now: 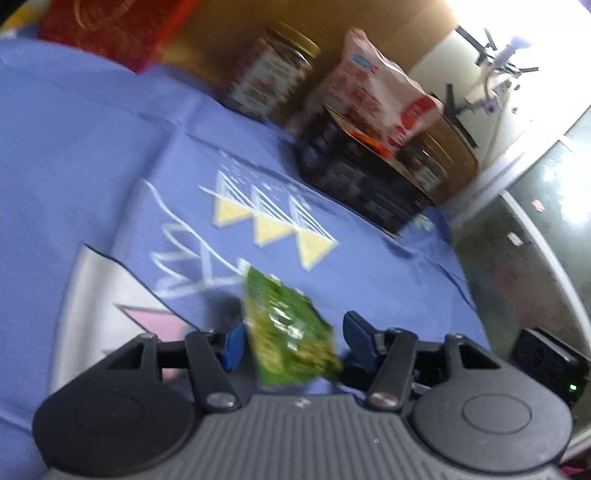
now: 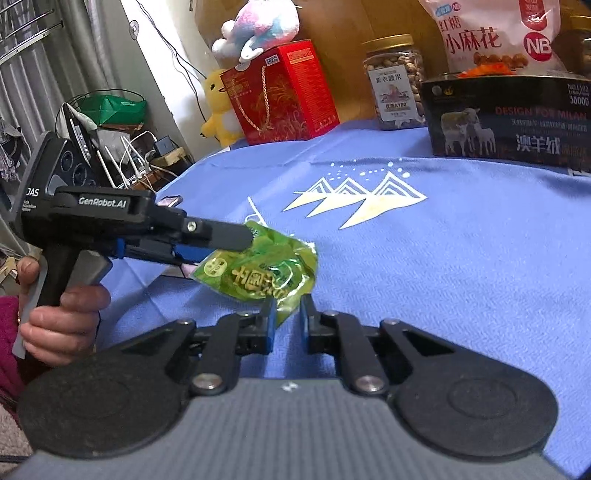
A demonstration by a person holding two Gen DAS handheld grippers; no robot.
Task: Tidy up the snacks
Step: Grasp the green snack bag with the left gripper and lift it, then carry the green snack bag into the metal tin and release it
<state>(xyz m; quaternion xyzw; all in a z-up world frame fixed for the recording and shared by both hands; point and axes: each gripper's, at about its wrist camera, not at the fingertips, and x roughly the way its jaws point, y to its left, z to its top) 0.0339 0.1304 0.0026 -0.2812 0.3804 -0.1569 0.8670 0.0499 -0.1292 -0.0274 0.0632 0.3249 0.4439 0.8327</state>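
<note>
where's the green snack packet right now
The green snack packet sits low-centre in both views, between the left tongs, just ahead of the right tongs, over the blue cloth.

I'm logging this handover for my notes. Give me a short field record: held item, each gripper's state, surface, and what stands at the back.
held item: green snack packet
left gripper: open, packet between its fingers
right gripper: nearly shut on the packet's corner
surface: blue cloth
at the back: red box, nut jar, black box, pink snack bag
</note>
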